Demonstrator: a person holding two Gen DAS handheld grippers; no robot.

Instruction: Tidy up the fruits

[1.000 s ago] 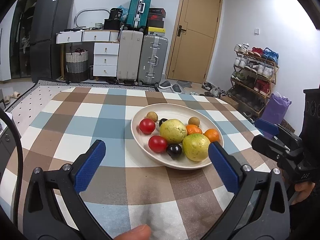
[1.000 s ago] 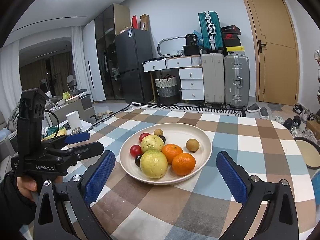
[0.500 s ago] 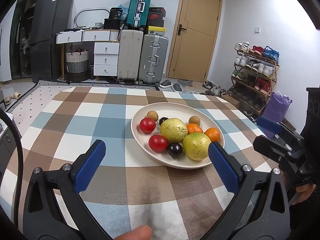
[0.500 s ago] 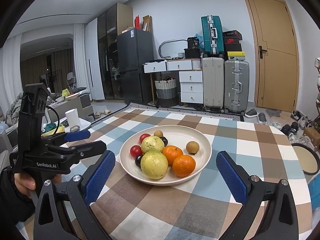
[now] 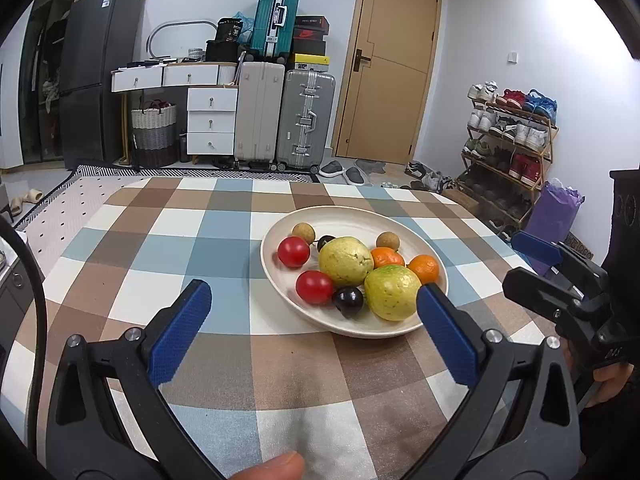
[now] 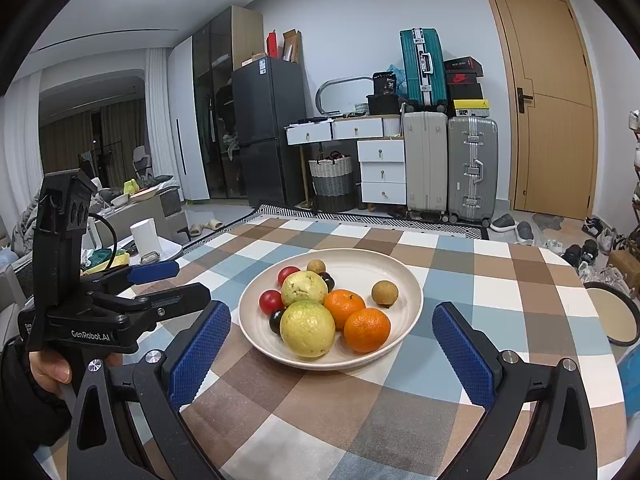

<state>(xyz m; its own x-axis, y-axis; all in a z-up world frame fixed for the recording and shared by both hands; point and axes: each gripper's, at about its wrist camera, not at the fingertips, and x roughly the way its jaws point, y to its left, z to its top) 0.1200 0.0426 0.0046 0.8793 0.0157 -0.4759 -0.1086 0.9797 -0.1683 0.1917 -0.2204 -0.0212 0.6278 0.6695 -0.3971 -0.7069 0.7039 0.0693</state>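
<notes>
We are seeing one dark plum (image 6: pixel 277 321) half hidden behind the guavas (image 6: pixel 307 329) in the plate (image 6: pixel 404 280); we are holding the left gripper (image 5: pixel 314 334) and right gripper (image 6: pixel 331 354) wide, empty, near that plate.

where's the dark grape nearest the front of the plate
In the left wrist view the dark grape lies at the near rim of the plate, between a red tomato and the nearer green guava.

Matt checked cloth covers the table (image 6: pixel 460 280). Smooth, faintly glossy cream plate (image 6: pixel 404 280), apparently ceramic or plastic. Glossy tomatoes (image 5: pixel 294 251); dimpled oranges (image 6: pixel 367 330). Claw fingers (image 6: pixel 200 354): textured blue pads on matt black plastic.
</notes>
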